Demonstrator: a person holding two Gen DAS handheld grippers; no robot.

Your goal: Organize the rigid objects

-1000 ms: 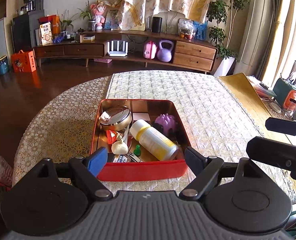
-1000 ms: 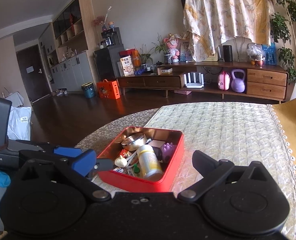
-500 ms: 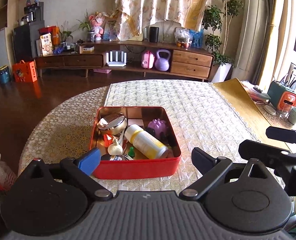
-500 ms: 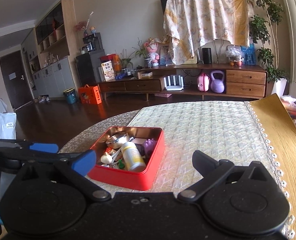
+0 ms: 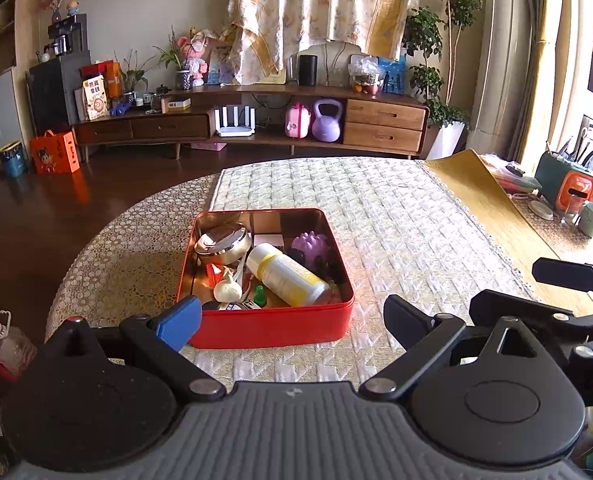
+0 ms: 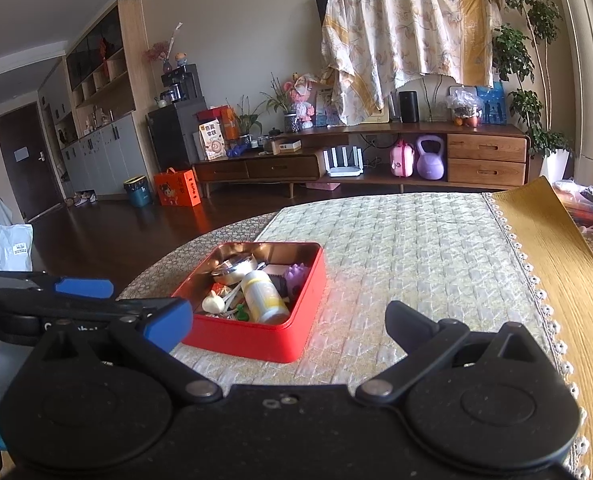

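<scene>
A red tin box (image 5: pixel 272 326) sits on the quilted table runner, just ahead of my left gripper (image 5: pixel 292 320), which is open with nothing between its fingers. Inside the tin lie a white-and-yellow bottle (image 5: pixel 286 274), a round steel tin (image 5: pixel 222 240), a purple spiky ball (image 5: pixel 310 245), a white garlic-shaped piece (image 5: pixel 226 290) and a small green piece (image 5: pixel 259 294). My right gripper (image 6: pixel 288 324) is also open and empty, set back to the right of the red tin box (image 6: pixel 240 340). The bottle (image 6: pixel 262 294) shows there too.
The round table carries a pale runner (image 5: pixel 376 216) and a yellow mat (image 5: pixel 496 200) on the right. A green mug (image 5: pixel 590 220) and an orange appliance (image 5: pixel 578 190) stand at the far right. A plastic bottle (image 5: pixel 10 344) stands on the floor at the left.
Both grippers have drawn back from the red tin, which now looks smaller and farther off. The left gripper's jaws opened a little wider early on. The tin's contents have not moved.
</scene>
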